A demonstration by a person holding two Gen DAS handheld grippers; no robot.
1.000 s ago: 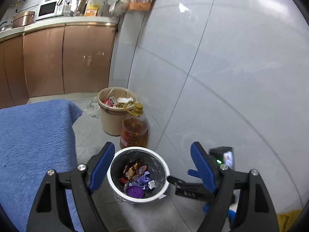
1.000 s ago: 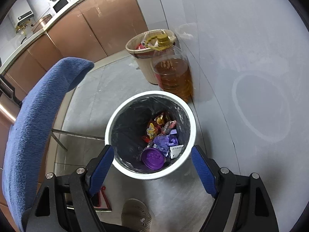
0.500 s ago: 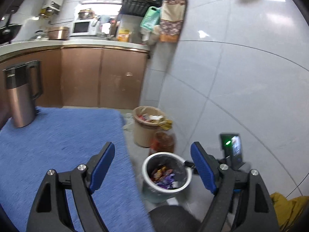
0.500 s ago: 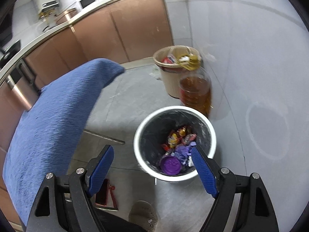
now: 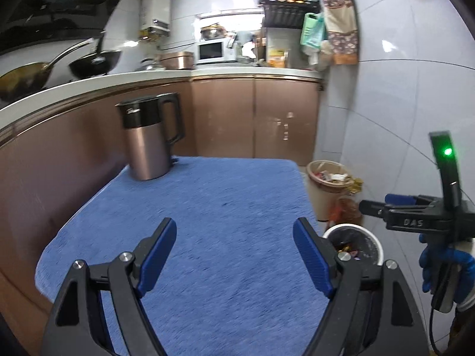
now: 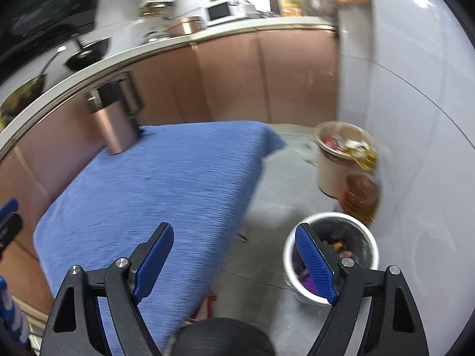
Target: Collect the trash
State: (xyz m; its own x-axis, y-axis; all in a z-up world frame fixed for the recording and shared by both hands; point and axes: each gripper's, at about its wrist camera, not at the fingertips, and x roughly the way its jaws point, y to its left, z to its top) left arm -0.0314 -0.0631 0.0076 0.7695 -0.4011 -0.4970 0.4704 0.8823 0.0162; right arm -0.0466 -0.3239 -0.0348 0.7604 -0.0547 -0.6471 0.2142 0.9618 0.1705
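A white trash bin (image 6: 329, 215) stands on the floor to the right of the table, lined in black and holding candy wrappers and a purple lid (image 6: 307, 280). It also shows in the left wrist view as the white bin (image 5: 353, 229). My left gripper (image 5: 234, 237) hangs open over the blue cloth, with nothing between its pads. My right gripper (image 6: 234, 237) is open and empty too, above the table's right edge, its right finger in front of the bin. A blue-gloved hand (image 5: 439, 264) holds it. I see no loose trash on the cloth.
The table under the blue cloth (image 5: 222, 201) carries a copper-coloured kettle (image 5: 148, 142) at its far left corner. A beige bin (image 6: 326, 178) full of rubbish and an oil bottle (image 6: 360, 198) stand by the tiled wall. Brown cabinets and a cluttered counter lie behind.
Both views swung up and left, from looking down into the white bin to looking across the blue table. The kettle came into view. Both grippers stayed open and empty.
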